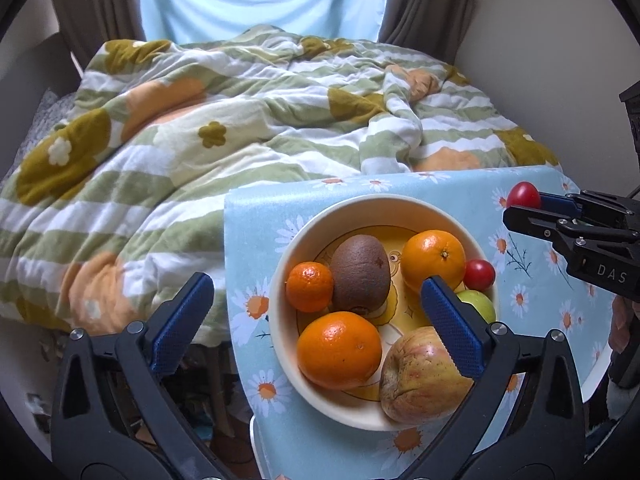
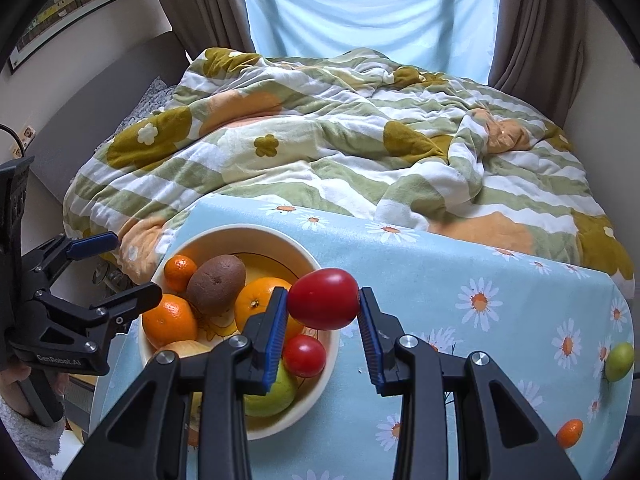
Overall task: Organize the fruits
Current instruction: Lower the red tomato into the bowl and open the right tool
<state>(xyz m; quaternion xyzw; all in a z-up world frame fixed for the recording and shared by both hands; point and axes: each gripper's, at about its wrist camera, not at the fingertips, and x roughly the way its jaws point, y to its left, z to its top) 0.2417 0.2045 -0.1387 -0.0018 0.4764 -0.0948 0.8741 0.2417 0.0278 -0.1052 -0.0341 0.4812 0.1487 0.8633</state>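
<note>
1. The left gripper [image 1: 316,300] hangs over the table's left edge with jaws wide apart and nothing between them; its right finger covers part of the green apple [image 1: 478,306] and the edge of the red apple [image 1: 420,376]
2. The bowl [image 1: 280,320] sits on the daisy cloth [image 1: 256,216] at the table's left end; the picture printed on its floor is mostly hidden under fruit
3. Counted in the bowl from the left wrist view: two oranges [image 1: 339,350] [image 1: 434,260], one mandarin [image 1: 309,286], one kiwi [image 1: 361,274], one tomato [image 1: 479,275], two apples
4. From the right wrist view the red apple is nearly all hidden behind the right gripper's left finger, showing only as a pale sliver
5. The right gripper [image 2: 323,300] holds a second tomato [image 2: 323,299] pinched between its blue pads, raised just past the bowl's right rim, above the tomato lying inside
6. Far right on the cloth, well apart from the bowl, lie one small green fruit [image 2: 619,361] and one small mandarin [image 2: 569,433], both close to the lens rim and hard to make out
7. Behind the table a striped quilt [image 2: 320,152] covers the bed
</note>
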